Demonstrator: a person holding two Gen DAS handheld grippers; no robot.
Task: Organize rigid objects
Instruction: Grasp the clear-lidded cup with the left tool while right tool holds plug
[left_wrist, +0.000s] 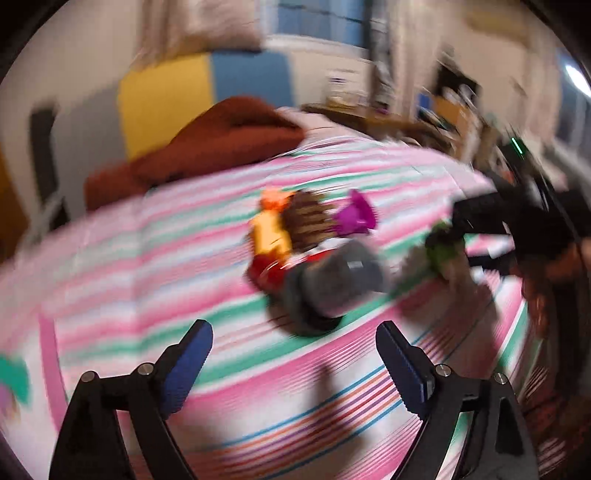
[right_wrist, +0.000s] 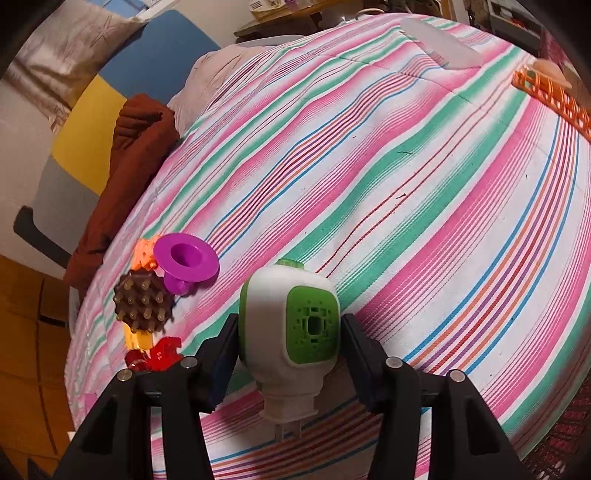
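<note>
My right gripper (right_wrist: 290, 328) is shut on a white and green plug-in device (right_wrist: 290, 325) and holds it above the striped bed cover (right_wrist: 406, 177). To its left lie a purple funnel (right_wrist: 184, 264), a brown spiky brush (right_wrist: 144, 304) with a yellow handle, an orange piece (right_wrist: 146, 253) and a red piece (right_wrist: 159, 356). In the blurred left wrist view my left gripper (left_wrist: 295, 350) is open and empty, short of a grey round object (left_wrist: 332, 284) beside the same pile, with the purple funnel (left_wrist: 356, 216) behind. The right gripper (left_wrist: 480, 236) with the green device (left_wrist: 441, 245) shows at the right.
A brown cloth (right_wrist: 122, 177) lies at the bed's left edge by a blue, yellow and grey headboard (right_wrist: 96, 110). An orange basket (right_wrist: 550, 98) sits at the far right of the bed. A clear flat lid (right_wrist: 439, 44) lies at the far end.
</note>
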